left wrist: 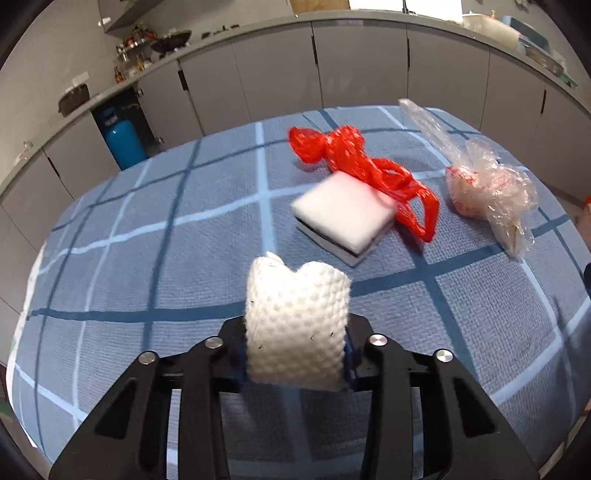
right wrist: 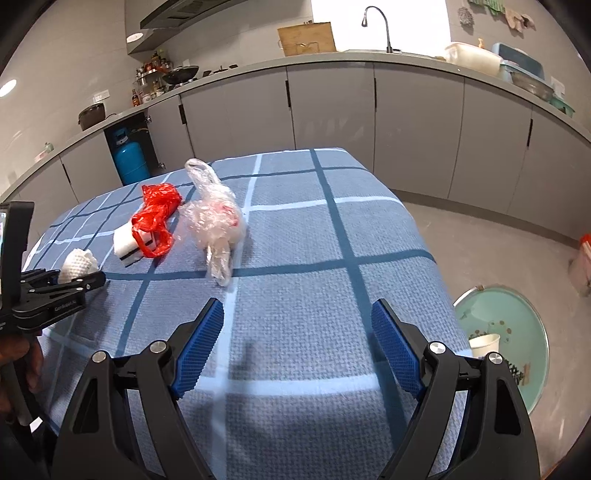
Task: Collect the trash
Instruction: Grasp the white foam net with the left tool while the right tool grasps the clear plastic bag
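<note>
One hand-held gripper [left wrist: 295, 354] clamps white wad [left wrist: 295, 325].

A: What room is this?
B: A kitchen. Grey cupboards [right wrist: 332, 107] run along the wall, with a long grey counter [right wrist: 406, 59] on top.
A: What is on it?
B: A tap [right wrist: 380, 26], a black pan [right wrist: 181, 74], some bottles [right wrist: 147, 92] and tubs [right wrist: 472, 55].
A: And down low?
B: A blue gas tank [right wrist: 129, 158] stands in a gap. The floor [right wrist: 480, 236] is grey, with a green bowl [right wrist: 517, 332] on it.
A: Is it bright?
B: Yes, light comes in behind the tap.
</note>
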The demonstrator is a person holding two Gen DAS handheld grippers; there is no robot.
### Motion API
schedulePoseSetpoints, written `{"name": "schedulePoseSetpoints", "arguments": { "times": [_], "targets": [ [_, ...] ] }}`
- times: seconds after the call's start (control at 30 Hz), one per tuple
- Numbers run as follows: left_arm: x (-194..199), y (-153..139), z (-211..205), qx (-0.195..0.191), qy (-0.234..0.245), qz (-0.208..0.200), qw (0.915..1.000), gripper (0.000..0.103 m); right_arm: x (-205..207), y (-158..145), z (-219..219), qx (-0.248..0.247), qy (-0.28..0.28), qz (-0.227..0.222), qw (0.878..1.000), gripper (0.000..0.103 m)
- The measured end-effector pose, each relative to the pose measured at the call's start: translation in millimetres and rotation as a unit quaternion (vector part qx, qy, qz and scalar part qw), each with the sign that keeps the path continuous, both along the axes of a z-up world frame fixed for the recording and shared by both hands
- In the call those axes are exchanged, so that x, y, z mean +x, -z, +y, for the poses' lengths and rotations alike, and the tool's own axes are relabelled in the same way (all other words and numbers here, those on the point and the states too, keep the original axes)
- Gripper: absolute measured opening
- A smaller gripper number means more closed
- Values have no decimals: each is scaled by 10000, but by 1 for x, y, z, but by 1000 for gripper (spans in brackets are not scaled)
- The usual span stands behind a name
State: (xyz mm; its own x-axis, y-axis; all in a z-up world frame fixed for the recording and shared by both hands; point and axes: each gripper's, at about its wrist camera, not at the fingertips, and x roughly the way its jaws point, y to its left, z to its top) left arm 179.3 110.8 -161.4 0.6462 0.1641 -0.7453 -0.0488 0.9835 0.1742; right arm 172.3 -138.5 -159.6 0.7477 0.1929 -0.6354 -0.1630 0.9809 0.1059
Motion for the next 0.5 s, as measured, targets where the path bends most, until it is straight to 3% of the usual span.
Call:
{"name": "schedulePoseSetpoints", "arguments": {
  "times": [0.13,0.5],
  "targets": [
    [-3,-5,9,16,-33,-25,10000,29,9,-6,10,-47,-94,-38,9999,81],
    [0,-22,39,83,-305,-217,9993,28,53,-20,47,-228,-395,-185,9988,81]
  ]
}}
